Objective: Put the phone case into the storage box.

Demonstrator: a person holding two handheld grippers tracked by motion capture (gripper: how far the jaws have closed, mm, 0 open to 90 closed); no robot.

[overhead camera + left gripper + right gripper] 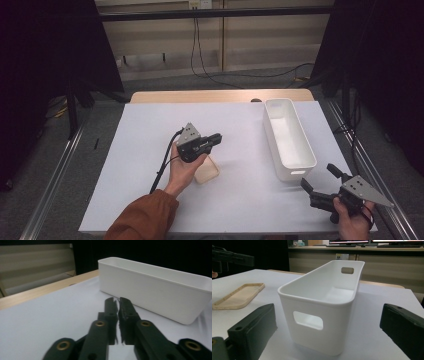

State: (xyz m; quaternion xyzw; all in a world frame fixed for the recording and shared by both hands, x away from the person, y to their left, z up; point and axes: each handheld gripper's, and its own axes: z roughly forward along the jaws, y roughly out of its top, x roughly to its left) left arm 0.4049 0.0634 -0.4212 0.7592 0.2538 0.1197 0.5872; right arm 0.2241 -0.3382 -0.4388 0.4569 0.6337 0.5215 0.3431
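A long white bin (295, 160) stands at the right of the white table cover, empty inside (332, 293). A beige phone case (210, 172) lies flat at the middle, open side up (239, 296). My left gripper (219, 137) hovers just above and beyond the case, pointing right toward the bin (155, 287). Its jaws (117, 301) are shut with nothing between them. My right gripper (320, 178) sits near the front right corner, open wide and aimed at the bin's near end. The bin's handle cut-out (308, 320) shows between its jaws, which stay apart from the bin.
The white cover (150, 165) lies over a wooden table whose far edge (200, 96) shows. Metal rails (55, 170) run along both sides of the table. Cables (200, 55) hang behind. The left gripper (232, 257) appears at the upper left of the right gripper view.
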